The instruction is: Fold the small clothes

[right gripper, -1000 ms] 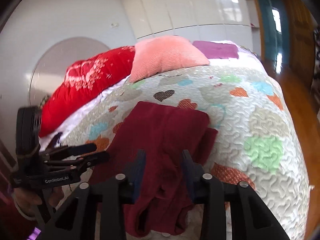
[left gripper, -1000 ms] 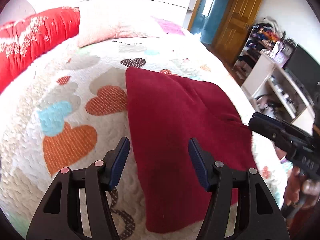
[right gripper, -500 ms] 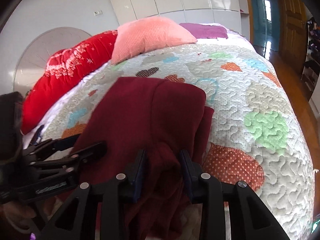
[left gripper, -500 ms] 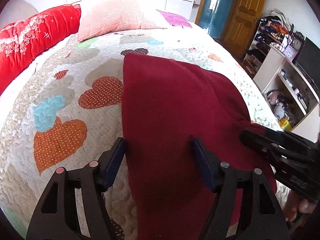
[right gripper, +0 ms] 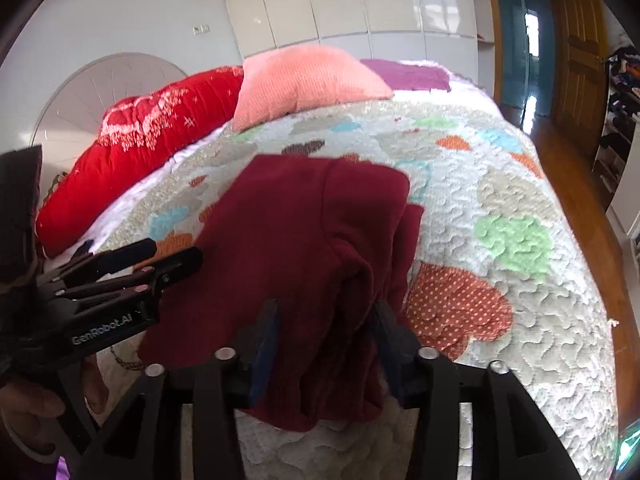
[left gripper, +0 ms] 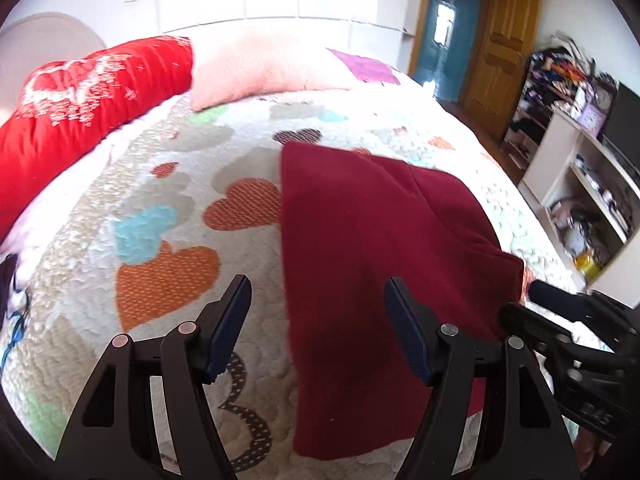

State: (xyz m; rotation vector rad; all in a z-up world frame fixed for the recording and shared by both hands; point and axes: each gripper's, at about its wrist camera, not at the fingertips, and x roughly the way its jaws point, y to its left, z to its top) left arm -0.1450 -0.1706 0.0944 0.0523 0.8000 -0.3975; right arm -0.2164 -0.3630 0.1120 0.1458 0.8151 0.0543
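A dark red garment [left gripper: 372, 248] lies partly folded on the heart-patterned quilt [left gripper: 160, 248]; it also shows in the right wrist view [right gripper: 304, 240]. My left gripper [left gripper: 318, 320] is open and empty, held over the garment's near left edge. My right gripper [right gripper: 326, 336] is closed on a bunched fold of the garment's near right part and lifts it slightly. The right gripper shows in the left wrist view [left gripper: 532, 308] at the garment's right corner. The left gripper shows in the right wrist view [right gripper: 172, 256] beside the garment's left edge.
A red bolster [right gripper: 140, 160], a pink pillow [right gripper: 308, 76] and a purple cloth [right gripper: 408, 74] lie at the head of the bed. White shelves [left gripper: 580, 208] and a cluttered rack stand to the right. Wooden floor [right gripper: 592, 208] runs beyond the bed's right edge.
The left gripper has pulled back and up from the garment's left edge, still open. The right gripper keeps its hold on the bunched fold and has lifted slightly.
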